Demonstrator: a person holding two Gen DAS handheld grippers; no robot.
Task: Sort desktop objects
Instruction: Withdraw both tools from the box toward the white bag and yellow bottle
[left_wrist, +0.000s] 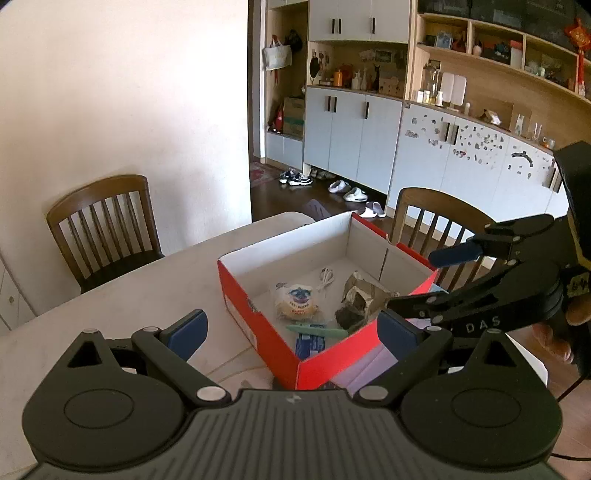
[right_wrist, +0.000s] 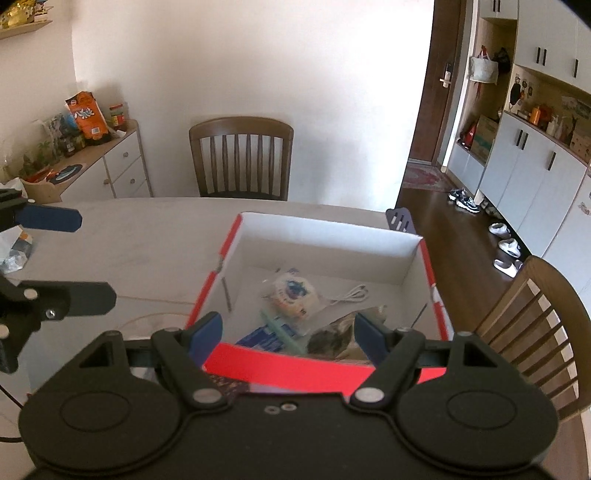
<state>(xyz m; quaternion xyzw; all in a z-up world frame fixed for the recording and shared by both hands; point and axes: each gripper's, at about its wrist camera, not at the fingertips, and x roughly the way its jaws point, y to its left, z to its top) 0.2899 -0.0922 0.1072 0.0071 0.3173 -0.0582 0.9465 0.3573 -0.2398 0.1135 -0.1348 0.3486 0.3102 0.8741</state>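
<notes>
Both grippers hang above the red box (right_wrist: 325, 373) on the table (left_wrist: 140, 291), and nothing is carried.

Left gripper (left_wrist: 291, 328): jaws wide apart, empty. In its own view the near corner of the box sits between and below them, untouched.

Right gripper (right_wrist: 288, 332): jaws held partly open, empty. The near red wall of the box lies just below and between the pads, not pressed.

Contents of box: a round snack packet (right_wrist: 291, 291), a white cable (right_wrist: 351, 295), a crumpled brown wrapper (right_wrist: 332, 338), a green pen (left_wrist: 317, 330) and a blue packet (right_wrist: 264, 338).

Judgement: a between-items stage; the sorted things are in the box. A few scraps (right_wrist: 16, 251) lie at the far left of the table in the right view. The next move calls for finding a remaining item and bringing open jaws down on it.
</notes>
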